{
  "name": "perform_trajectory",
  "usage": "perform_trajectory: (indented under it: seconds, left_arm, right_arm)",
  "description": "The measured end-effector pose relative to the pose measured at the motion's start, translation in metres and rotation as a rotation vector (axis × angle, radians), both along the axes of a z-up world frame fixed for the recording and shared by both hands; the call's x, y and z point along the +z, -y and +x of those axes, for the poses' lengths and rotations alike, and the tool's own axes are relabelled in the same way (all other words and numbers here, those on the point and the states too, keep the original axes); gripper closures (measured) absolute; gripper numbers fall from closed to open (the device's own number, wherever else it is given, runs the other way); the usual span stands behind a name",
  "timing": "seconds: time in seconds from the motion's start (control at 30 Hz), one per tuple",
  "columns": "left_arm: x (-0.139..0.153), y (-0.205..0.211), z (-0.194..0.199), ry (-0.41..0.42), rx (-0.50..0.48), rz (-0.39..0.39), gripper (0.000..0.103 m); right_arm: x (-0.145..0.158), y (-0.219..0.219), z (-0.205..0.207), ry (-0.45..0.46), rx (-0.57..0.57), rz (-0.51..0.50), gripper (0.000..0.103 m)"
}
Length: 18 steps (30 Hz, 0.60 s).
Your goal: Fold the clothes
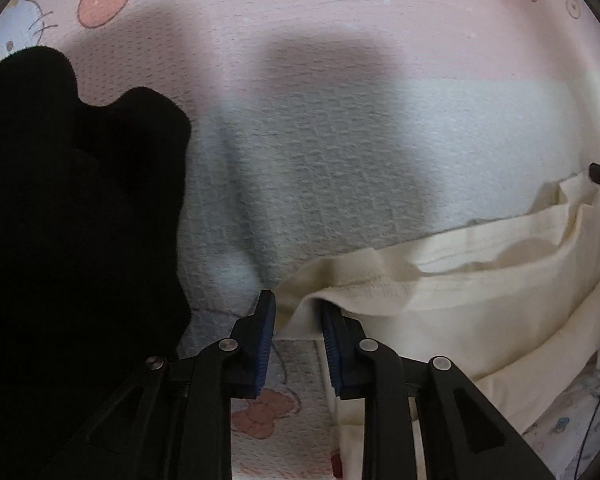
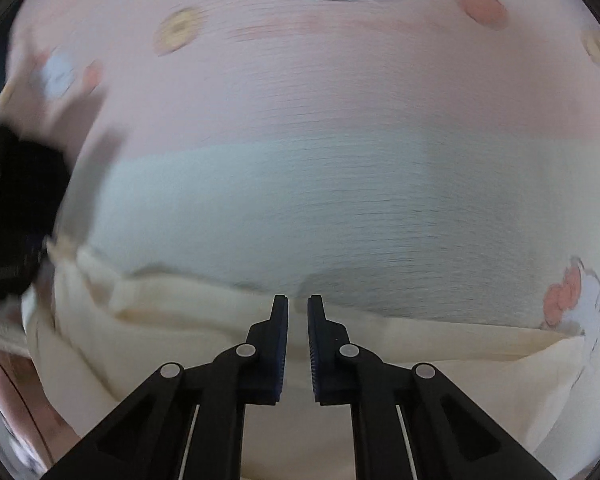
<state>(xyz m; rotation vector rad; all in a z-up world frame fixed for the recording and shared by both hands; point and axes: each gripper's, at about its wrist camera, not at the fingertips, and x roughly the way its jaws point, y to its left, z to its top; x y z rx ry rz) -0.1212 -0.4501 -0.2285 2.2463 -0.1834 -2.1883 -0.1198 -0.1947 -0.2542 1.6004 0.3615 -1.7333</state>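
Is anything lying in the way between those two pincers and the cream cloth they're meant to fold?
Nothing visible. The left gripper already has the corner of the cream cloth between its fingers, and the right gripper sits at the cloth's edge. The black garment lies off to the side on the bedsheet.

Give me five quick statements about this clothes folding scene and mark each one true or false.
1. The garment being handled is cream coloured. True.
2. The bedsheet under it is plain white. False: it is pink and pale blue with cartoon prints.
3. A black fabric item lies at the left of the left wrist view. True.
4. The left hand-held gripper has cream fabric between its fingers. True: a folded corner sits there.
5. The right hand-held gripper stands wide open. False: its jaws are nearly together, over the cream garment's edge.
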Motion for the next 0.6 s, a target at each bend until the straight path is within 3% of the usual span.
perform_trajectory:
  seconds: [0.17, 0.27, 0.4, 0.47, 0.53, 0.6]
  left_arm:
    - [0.015, -0.016, 0.004, -0.045, -0.108, -0.097, 0.082]
    - [0.019, -0.017, 0.005, -0.051, -0.103, -0.108, 0.082]
    - [0.02, -0.009, -0.002, -0.061, -0.033, -0.139, 0.082]
    - [0.021, -0.001, -0.006, -0.068, -0.002, -0.198, 0.082]
    - [0.022, 0.008, -0.007, -0.045, 0.054, -0.165, 0.082]
    - [0.036, 0.005, -0.004, -0.078, 0.064, -0.09, 0.082]
  right_arm:
    - [0.019, -0.016, 0.013, 0.037, 0.033, -0.088, 0.095]
    - [0.029, -0.014, 0.039, 0.02, 0.107, -0.093, 0.092]
    - [0.039, 0.004, 0.08, -0.037, 0.263, -0.115, 0.057]
    - [0.039, 0.014, 0.1, -0.073, 0.342, -0.111, 0.052]
    - [0.031, 0.024, 0.113, -0.115, 0.419, -0.067, 0.051]
    - [0.022, 0.033, 0.121, -0.156, 0.498, -0.011, 0.051]
